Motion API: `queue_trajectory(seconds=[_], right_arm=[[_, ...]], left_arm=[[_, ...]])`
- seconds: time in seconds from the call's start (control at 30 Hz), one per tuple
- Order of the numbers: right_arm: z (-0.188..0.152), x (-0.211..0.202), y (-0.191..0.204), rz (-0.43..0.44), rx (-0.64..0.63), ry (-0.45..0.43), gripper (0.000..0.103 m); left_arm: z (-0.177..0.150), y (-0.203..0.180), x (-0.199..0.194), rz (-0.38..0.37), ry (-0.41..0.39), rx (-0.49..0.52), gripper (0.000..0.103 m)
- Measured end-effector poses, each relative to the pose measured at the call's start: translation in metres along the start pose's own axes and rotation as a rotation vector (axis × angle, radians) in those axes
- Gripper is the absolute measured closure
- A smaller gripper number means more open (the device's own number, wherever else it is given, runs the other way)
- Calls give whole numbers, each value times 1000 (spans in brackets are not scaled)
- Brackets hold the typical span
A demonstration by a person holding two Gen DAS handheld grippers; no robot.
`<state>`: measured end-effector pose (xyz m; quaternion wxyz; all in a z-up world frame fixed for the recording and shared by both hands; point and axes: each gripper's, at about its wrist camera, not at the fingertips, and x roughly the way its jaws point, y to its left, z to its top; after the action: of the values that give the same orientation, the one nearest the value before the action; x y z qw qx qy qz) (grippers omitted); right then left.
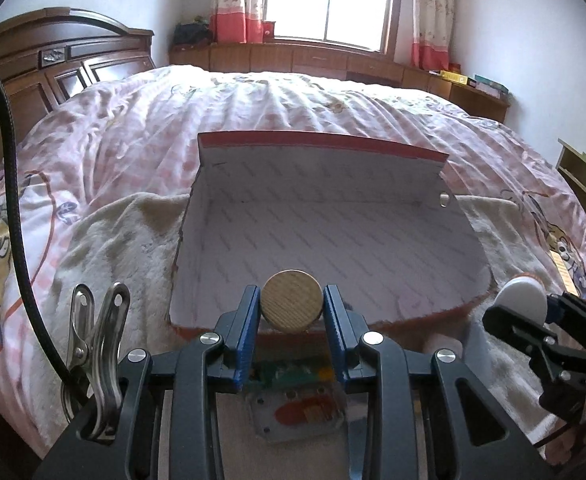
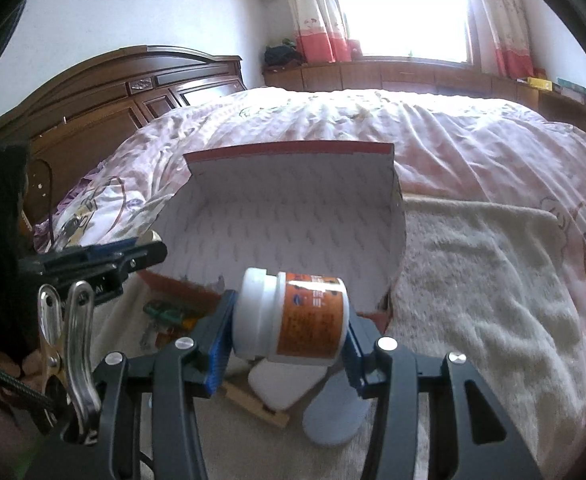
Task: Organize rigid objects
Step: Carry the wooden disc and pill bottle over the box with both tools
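Left wrist view: the left tongs (image 1: 292,307) are clamped on a round wooden disc (image 1: 292,301), its flat face toward the camera, held just over the near rim of an open cardboard box (image 1: 333,236). The box lies on a cream fleece blanket (image 1: 125,240) spread over a pink patterned quilt (image 1: 253,112) on the bed, its lid standing up at the far side. Beneath the tongs a clear flat case (image 1: 301,408) with coloured contents lies on the blanket. At the right edge the right tongs (image 1: 533,312) show from the side, with the white end of a jar (image 1: 519,300) in them. A dark wooden headboard (image 1: 53,64) stands far left, a bright window (image 1: 329,0) at the far wall.

Right wrist view: the right tongs (image 2: 291,320) grip a white jar with an orange label (image 2: 293,316), lying sideways, cap to the left, near the box's (image 2: 293,208) near right corner. Only here do a white oblong piece (image 2: 277,388), a grey rounded one (image 2: 333,416) and a wooden strip (image 2: 253,404) show below the jar. The left tongs (image 2: 133,254) reach in from the left, pointing at the box; the disc is hidden here. Both tongs tilt downward.
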<state>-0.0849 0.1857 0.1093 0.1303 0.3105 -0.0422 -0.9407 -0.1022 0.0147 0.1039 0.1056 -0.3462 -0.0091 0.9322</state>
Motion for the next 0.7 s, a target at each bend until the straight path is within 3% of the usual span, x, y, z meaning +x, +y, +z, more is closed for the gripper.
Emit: queue_trajectory(seconds=[0.4, 0.7], right_arm=[[21, 50, -14, -22, 8, 62, 54], [24, 71, -23, -59, 4, 102, 54]], left_arm=[[11, 10, 51, 45, 62, -20, 71], [12, 8, 67, 63, 82, -7, 71]])
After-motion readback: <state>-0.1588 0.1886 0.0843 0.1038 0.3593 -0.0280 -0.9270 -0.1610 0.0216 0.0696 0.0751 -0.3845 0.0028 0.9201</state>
